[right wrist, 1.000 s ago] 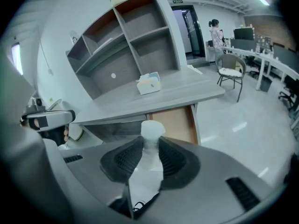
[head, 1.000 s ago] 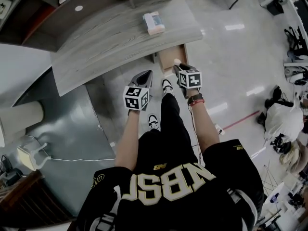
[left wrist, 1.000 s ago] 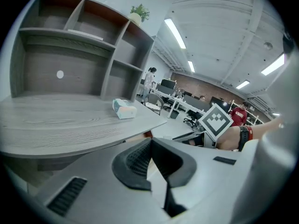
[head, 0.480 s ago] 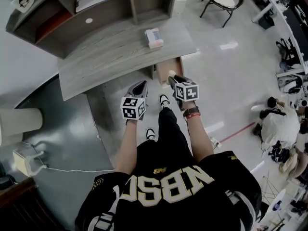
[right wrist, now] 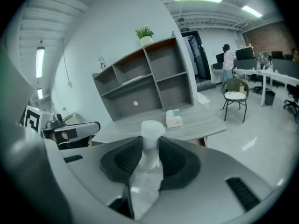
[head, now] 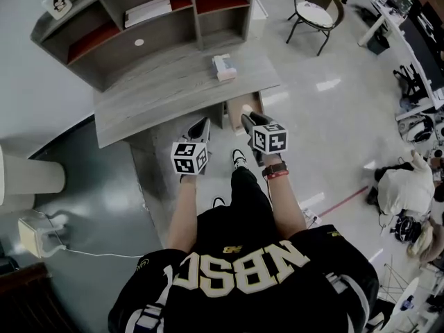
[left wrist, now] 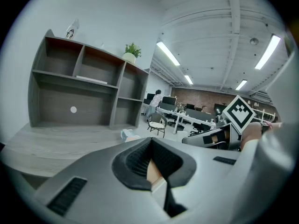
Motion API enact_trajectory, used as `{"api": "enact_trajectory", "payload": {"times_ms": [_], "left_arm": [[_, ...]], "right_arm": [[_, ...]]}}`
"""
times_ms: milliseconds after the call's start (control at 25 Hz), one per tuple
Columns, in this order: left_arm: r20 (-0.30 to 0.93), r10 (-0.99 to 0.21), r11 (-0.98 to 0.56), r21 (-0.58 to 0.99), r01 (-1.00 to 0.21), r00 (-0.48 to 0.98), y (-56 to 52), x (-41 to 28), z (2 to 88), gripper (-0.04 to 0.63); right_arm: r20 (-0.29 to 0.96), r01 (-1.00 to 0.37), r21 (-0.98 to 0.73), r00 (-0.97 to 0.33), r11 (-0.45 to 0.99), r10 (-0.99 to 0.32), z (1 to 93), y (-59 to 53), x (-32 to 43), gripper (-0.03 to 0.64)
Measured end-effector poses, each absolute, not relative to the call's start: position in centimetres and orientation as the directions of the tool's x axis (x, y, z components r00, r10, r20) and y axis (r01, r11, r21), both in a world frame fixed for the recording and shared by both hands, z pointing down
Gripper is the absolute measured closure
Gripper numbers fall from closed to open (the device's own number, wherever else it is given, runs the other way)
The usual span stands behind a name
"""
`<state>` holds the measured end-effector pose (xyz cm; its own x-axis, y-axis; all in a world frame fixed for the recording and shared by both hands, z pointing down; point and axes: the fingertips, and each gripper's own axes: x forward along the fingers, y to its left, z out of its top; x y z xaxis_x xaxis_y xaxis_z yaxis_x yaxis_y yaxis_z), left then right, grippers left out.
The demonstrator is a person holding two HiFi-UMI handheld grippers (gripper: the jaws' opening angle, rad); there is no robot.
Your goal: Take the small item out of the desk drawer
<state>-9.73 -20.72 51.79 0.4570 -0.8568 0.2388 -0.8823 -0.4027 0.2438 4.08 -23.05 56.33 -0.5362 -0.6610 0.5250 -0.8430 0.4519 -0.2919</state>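
- The small item (right wrist: 150, 139), clamped in the right hand-held gripper (right wrist: 149, 150), was drawn back from the drawer (head: 243, 105); removal was judged done
- The left hand-held gripper (left wrist: 152, 164) was closed on nothing

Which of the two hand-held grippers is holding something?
The right hand-held gripper: a small white item is clamped between its jaws. The left hand-held gripper holds nothing.

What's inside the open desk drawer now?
The drawer shows only bare brown bottom in the head view. Its near end is covered by the right gripper, which is shut on the small white item.
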Motion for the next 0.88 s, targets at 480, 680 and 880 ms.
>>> {"api": "enact_trajectory", "payload": {"times_ms": [480, 680, 880], "left_arm": [[0.149, -0.909, -0.371, 0.135, -0.919, 0.389, -18.7, -12.5, 45.9, 0.581], [0.103, -0.928, -0.345, 0.125, -0.930, 0.358, -18.2, -14.0, 43.3, 0.581], [0.055, -0.945, -0.315, 0.094, -0.944, 0.321, -18.0, -15.5, 40.3, 0.581]], "right_arm": [[0.401, -0.822, -0.227, -0.567, 0.522, -0.720, 50.1, -21.4, 1.8, 0.500], [0.339, -0.806, -0.222, -0.591, 0.548, -0.732, 47.1, -21.0, 0.1, 0.501], [0.283, -0.783, -0.163, -0.620, 0.600, -0.732, 43.8, -20.6, -1.9, 0.502]]}}
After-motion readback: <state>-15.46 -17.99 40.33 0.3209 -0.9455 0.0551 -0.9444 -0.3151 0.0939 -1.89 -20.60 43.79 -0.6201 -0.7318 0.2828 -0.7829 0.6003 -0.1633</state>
